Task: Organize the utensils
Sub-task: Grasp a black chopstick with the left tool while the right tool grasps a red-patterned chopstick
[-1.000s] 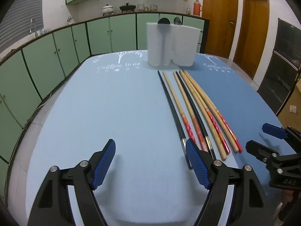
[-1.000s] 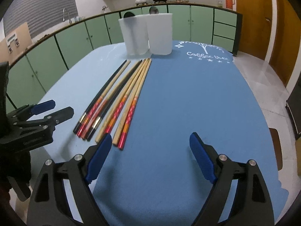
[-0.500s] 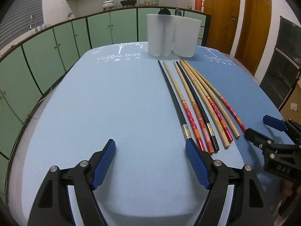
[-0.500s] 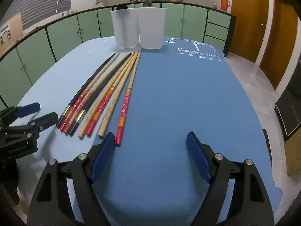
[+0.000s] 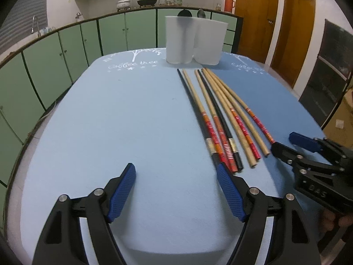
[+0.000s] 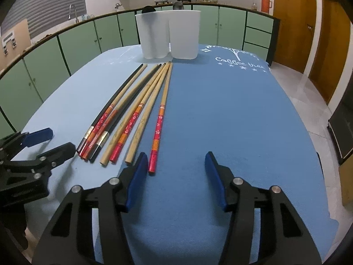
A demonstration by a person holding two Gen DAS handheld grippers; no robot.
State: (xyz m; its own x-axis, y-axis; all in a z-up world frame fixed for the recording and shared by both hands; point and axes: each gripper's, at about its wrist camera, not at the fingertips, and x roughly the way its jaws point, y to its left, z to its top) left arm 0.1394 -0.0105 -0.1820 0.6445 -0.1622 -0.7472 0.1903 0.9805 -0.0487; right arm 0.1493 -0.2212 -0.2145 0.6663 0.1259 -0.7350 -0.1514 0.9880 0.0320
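Several chopsticks (image 5: 222,119) lie side by side on the blue table (image 5: 132,114), some bamboo with red ends, two black; they also show in the right wrist view (image 6: 132,114). A white two-part utensil holder (image 5: 195,42) stands behind them, with dark spoon heads showing at its rim; it also shows in the right wrist view (image 6: 168,36). My left gripper (image 5: 176,178) is open and empty, its right finger by the black chopstick's near end. My right gripper (image 6: 175,165) is open and empty, its left finger beside the rightmost red-ended chopstick (image 6: 160,123).
Green cabinets (image 5: 66,50) curve around the far and left sides. Wooden doors (image 5: 293,31) stand at the right. The table's near edge lies just under both grippers. The left gripper shows in the right wrist view (image 6: 46,141), the right gripper in the left wrist view (image 5: 289,143).
Both grippers have drawn back toward the near ends of the chopsticks and dropped lower. The chopsticks and holder have not moved. Both grippers stay open.
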